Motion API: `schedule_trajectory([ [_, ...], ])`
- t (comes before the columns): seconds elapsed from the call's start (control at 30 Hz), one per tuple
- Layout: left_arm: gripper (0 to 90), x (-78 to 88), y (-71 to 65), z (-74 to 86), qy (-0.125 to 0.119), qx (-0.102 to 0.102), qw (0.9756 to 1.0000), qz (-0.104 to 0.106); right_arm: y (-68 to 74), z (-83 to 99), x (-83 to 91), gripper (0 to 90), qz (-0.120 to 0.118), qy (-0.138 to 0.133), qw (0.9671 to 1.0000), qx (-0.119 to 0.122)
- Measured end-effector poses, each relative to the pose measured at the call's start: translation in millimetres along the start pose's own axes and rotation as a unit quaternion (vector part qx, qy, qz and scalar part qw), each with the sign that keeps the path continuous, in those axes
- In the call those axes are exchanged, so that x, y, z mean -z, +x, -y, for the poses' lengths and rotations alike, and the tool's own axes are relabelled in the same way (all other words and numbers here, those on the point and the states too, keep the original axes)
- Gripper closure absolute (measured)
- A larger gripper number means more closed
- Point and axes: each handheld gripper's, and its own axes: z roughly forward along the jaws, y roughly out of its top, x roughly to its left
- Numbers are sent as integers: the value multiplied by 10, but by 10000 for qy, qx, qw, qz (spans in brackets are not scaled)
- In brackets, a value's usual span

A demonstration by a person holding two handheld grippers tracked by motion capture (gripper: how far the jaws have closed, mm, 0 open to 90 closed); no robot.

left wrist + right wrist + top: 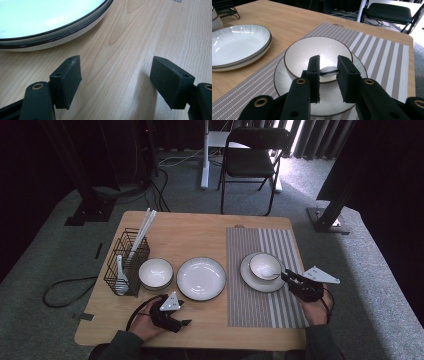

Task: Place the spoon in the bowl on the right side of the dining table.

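A white bowl (265, 266) with a dark rim stands on a white saucer (250, 279) on the striped placemat (260, 305). A white spoon (270, 272) lies in the bowl. In the right gripper view my right gripper (328, 60) reaches over the bowl's (317, 50) near rim, and its pads close on the spoon (329, 70) from both sides. From above, the right gripper (286, 276) sits at the saucer's right edge. My left gripper (179, 317) rests low on the wood near the front edge. It (116, 65) stands open over bare table beside the large plate (50, 20).
A large ribbed white plate (201, 278) sits mid-table, with stacked small bowls (155, 273) to its left. A black wire basket (126, 262) at the left holds white chopsticks (142, 227) and a spoon (121, 275). A black folding chair (252, 155) stands beyond the table.
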Motion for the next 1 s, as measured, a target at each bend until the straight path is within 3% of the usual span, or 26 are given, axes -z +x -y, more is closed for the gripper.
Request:
schedule_trajectory([
  [0.23,257,0,-1,0,-2,3,10000,-2,-7,65,12,720,-34,27,10000,-66],
  [0.6,257,-1,-1,0,-2,6,10000,-4,42,23,-21,702,-105,15,9999,5],
  [1.0,257,0,-8,-9,39,22,10000,-31,208,-107,-111,677,-301,-22,9994,160],
])
